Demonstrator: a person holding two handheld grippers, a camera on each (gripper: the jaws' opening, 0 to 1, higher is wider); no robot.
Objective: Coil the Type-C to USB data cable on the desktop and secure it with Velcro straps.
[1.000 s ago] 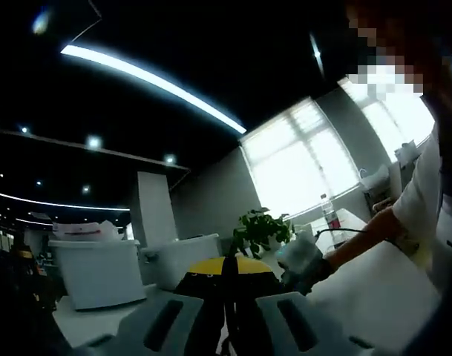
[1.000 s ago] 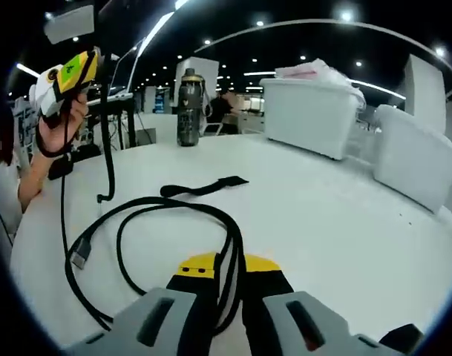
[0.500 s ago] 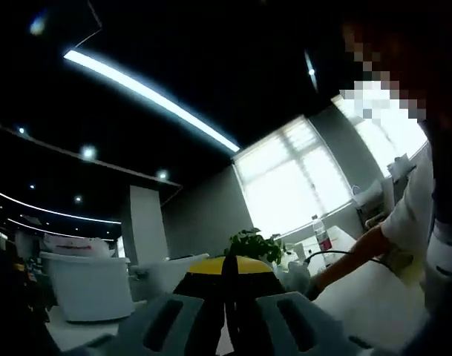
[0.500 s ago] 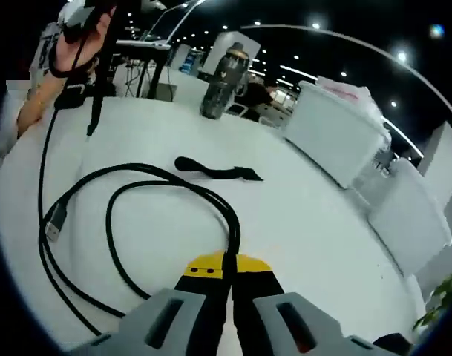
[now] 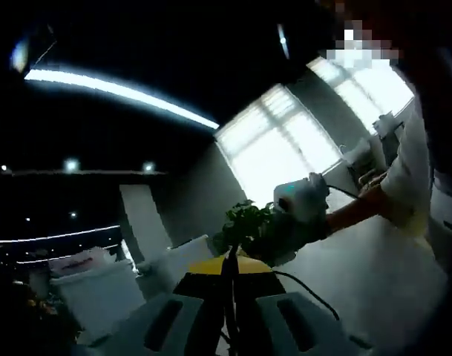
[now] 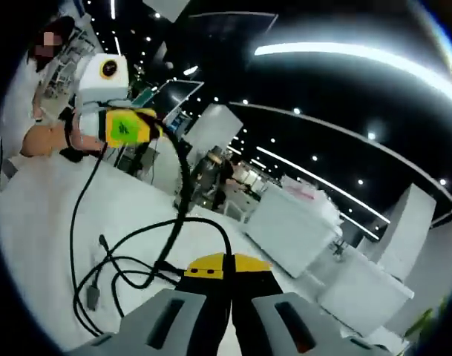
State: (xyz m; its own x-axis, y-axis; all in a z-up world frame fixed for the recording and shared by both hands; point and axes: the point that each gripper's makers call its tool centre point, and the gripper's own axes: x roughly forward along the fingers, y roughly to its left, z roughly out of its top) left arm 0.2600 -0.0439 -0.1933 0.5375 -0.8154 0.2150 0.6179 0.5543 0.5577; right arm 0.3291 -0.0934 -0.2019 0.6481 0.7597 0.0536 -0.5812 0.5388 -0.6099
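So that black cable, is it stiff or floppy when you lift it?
Probably floppy: the cable droops in loose loops from the left tool down to the table. It looks light, since thin jaws hold it up. The right tool is shut on it too, and the free plug end would likely swing or drag when moved.

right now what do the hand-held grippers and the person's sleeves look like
Each hand-held gripper has grey jaws rising from a yellow-and-black body. Seen from the right gripper view, the left one is yellow with a green label and a white top. The person wears a white short sleeve.
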